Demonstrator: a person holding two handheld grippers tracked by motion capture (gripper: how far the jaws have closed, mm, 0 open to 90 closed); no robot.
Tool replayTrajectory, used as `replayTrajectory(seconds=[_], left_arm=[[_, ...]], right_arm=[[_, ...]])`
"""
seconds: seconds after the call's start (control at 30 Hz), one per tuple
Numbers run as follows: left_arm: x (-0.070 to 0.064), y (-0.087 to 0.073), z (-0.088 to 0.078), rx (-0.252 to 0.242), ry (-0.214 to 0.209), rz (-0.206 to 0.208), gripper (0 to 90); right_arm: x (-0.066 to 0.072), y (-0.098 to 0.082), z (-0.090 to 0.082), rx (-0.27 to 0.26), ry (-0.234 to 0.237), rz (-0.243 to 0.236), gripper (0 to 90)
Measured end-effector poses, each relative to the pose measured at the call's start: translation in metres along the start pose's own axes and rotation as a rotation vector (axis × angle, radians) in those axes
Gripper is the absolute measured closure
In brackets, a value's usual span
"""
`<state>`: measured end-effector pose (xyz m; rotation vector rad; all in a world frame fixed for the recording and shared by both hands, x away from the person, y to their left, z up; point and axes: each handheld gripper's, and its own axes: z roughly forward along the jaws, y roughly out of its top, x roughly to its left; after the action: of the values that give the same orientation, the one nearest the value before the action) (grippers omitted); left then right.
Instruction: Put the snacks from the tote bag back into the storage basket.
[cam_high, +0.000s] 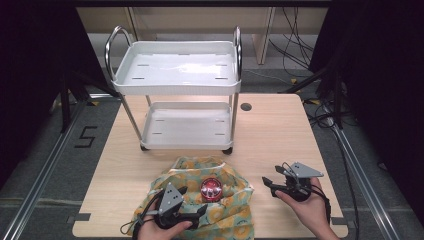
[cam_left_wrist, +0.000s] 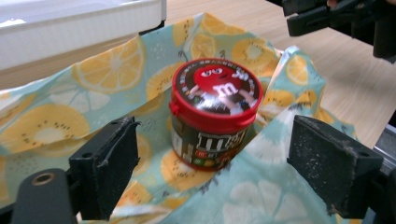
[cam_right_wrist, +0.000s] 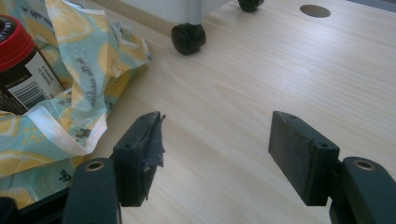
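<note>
Ideally, the spread-open left gripper (cam_left_wrist: 208, 172) should slide its fingers (cam_left_wrist: 114, 163) level around the red-lidded round candy tub (cam_left_wrist: 212, 116) between them (lemon-print cloth bag (cam_left_wrist: 70, 93) kept clear), right gripper (cam_right_wrist: 215, 154) open, idle.

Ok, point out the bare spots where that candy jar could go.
Both cart shelves are bare, as is the table between cart and right gripper. The fruit-print bag around the jar crowds the left gripper.

We read the "m&m's" brand on the side of the red-lidded candy tub (cam_left_wrist: 212, 116), and a black "5" marked on the floor (cam_high: 86, 136) left of the table.
</note>
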<state>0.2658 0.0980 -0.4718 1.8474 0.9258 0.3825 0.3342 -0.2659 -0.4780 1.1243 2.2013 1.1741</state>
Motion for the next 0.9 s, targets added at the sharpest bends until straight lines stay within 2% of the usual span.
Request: replayTrajectory(seconds=[0.03,0.07,0.1,0.13,0.2,0.23,0.33,0.37,0.4,0.47,0.57,0.6,0.63,0.73,0.77,0.8,0.83,0.87,0.9], left_arm=[[0.000,0.000,0.000,0.000,0.000,0.000,15.4],[-0.001,0.001,0.001,0.001,-0.001,-0.003,15.5],[-0.002,0.002,0.003,-0.004,-0.007,-0.007,15.5],[-0.003,0.003,0.002,0.012,0.001,0.007,15.6],[-0.003,0.005,0.004,0.016,-0.005,0.012,15.8],[-0.004,0.005,0.004,0.025,0.009,0.001,16.0],[-0.005,0.010,0.006,0.048,0.014,-0.005,17.5],[-0.005,0.012,0.006,0.066,0.017,0.001,17.5],[-0.006,0.018,0.007,0.082,0.011,0.007,17.9],[-0.007,0.020,0.009,0.071,0.006,0.001,18.4],[-0.008,0.028,0.010,0.089,0.021,0.034,19.3],[-0.009,0.030,0.012,0.078,0.024,0.024,19.4],[-0.009,0.032,0.012,0.097,0.031,0.035,19.4],[-0.008,0.036,0.017,0.099,0.032,0.015,20.7],[-0.008,0.037,0.019,0.111,0.031,0.026,20.7],[-0.007,0.039,0.022,0.131,0.027,0.010,20.7],[-0.007,0.039,0.022,0.131,0.027,0.010,20.9],[-0.008,0.041,0.024,0.133,0.029,0.004,20.9],[-0.008,0.042,0.025,0.152,0.032,0.018,20.7]], right_arm=[[0.000,0.000,0.000,0.000,0.000,0.000,35.7],[-0.002,0.001,0.001,-0.011,0.010,-0.040,35.7],[-0.002,0.001,0.001,-0.011,0.010,-0.040,35.7],[-0.002,0.001,0.000,-0.012,0.009,-0.044,35.6],[0.002,0.001,-0.001,-0.003,0.001,-0.006,35.6],[0.003,0.001,-0.001,-0.004,0.001,-0.001,35.6],[0.001,0.002,0.000,-0.010,0.000,-0.033,35.6],[0.001,0.002,0.000,-0.010,0.000,-0.033,35.6],[0.004,0.002,0.000,-0.005,-0.001,-0.005,35.6],[0.004,0.002,0.001,-0.008,0.002,-0.014,35.5],[0.002,0.002,0.001,-0.013,0.000,-0.041,35.5],[0.005,0.002,0.000,-0.002,0.003,-0.003,35.5],[0.005,0.002,0.000,-0.002,0.003,-0.003,35.5],[0.004,0.002,0.000,-0.006,0.003,-0.003,35.5],[0.004,0.002,0.000,-0.006,0.003,-0.003,35.5],[0.004,0.002,0.000,-0.006,0.000,-0.004,35.5],[0.004,0.002,0.000,-0.008,0.000,-0.006,35.5],[0.002,0.003,0.001,-0.018,-0.003,-0.034,35.5],[0.002,0.003,0.001,-0.018,-0.003,-0.034,35.5]])
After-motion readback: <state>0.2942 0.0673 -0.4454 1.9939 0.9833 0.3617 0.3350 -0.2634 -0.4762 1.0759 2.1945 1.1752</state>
